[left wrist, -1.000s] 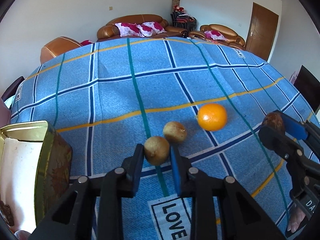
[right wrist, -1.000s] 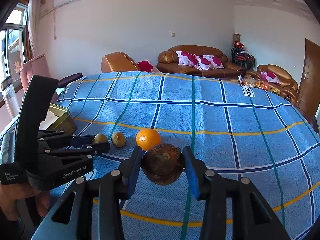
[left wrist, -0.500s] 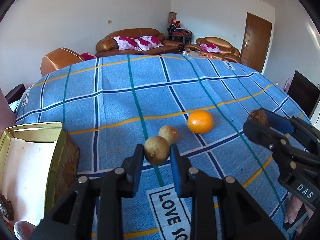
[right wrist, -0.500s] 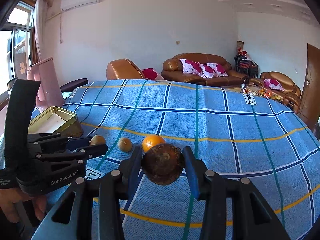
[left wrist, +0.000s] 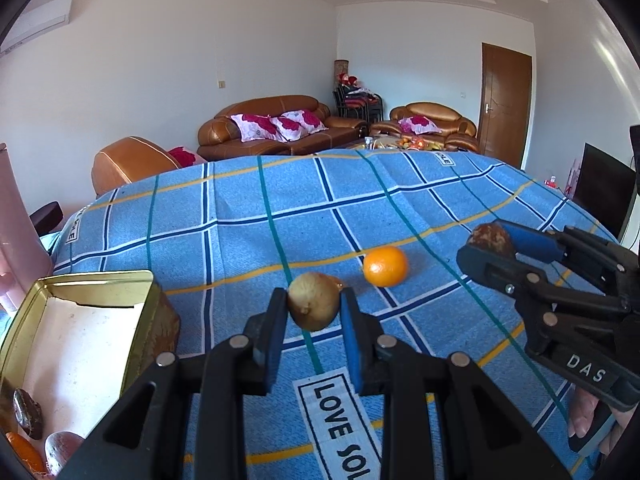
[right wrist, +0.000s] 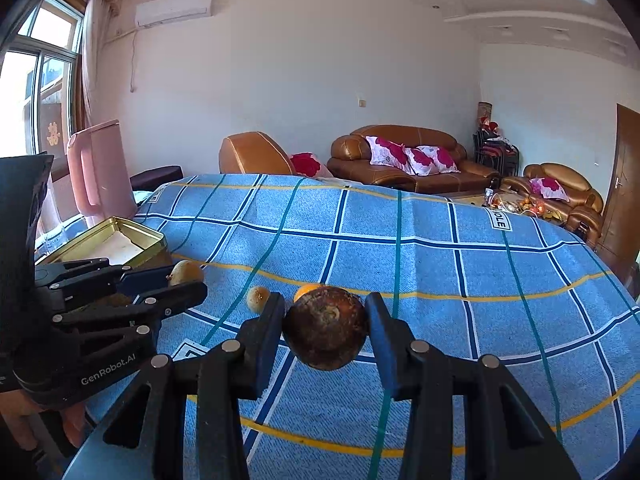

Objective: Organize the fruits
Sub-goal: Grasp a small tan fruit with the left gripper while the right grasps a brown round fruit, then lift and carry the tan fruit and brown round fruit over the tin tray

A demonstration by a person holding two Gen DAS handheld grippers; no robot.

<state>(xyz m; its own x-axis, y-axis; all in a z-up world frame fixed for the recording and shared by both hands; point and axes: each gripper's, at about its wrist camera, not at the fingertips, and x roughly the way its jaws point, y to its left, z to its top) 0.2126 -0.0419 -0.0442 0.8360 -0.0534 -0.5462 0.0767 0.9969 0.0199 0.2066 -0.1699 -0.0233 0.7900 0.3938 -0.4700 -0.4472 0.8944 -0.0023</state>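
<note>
at far left, the gold tin (left wrist: 86, 280) sits open on the blue checked cloth (left wrist: 240, 224), with a few fruits already in its near corner. just right of it, the left gripper (left wrist: 313, 312) is clamped on a tan kiwi-like fruit (left wrist: 313, 305), held clear of the cloth. a second tan fruit (right wrist: 257, 298) and the orange (left wrist: 385, 266) lie loose beyond. further right, the right gripper (right wrist: 325, 332) is closed on a dark brown round fruit (right wrist: 326, 328). risk noted: both round fruits are pinched at two narrow points only; a tilt or knock against the tin's rim could roll one free across the cloth.
</note>
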